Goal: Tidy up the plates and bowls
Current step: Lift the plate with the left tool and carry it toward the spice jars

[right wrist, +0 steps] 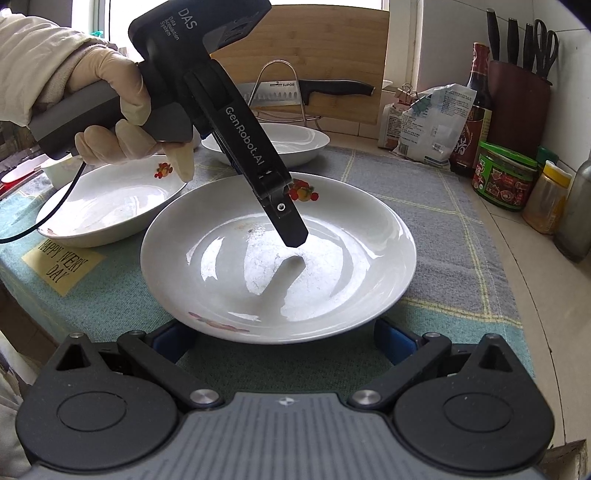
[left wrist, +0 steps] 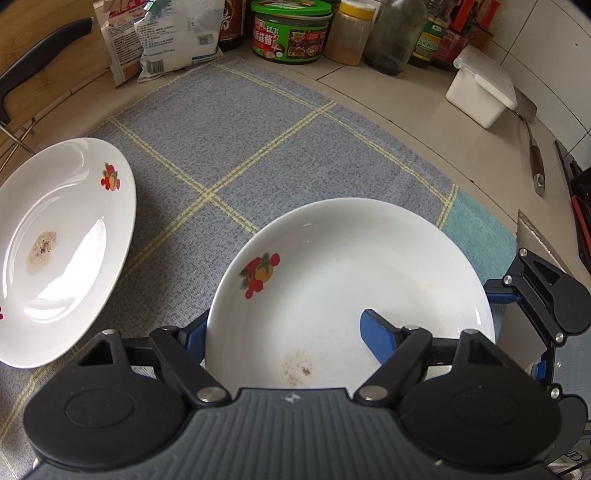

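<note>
A white plate with a fruit print lies on the grey checked mat. My left gripper points steeply down at its edge. One blue finger hangs over the plate's inside and the other sits outside the left rim, with a wide gap between them. In the right wrist view that finger hovers just above the plate without pressing on it. My right gripper is open, its blue fingers low at the plate's near rim. A stained plate lies to the left.
Two more plates lie beyond the near one. A cutting board and a knife stand on a rack. Jars and bottles line the back. A white box, a spatula and a knife block are nearby.
</note>
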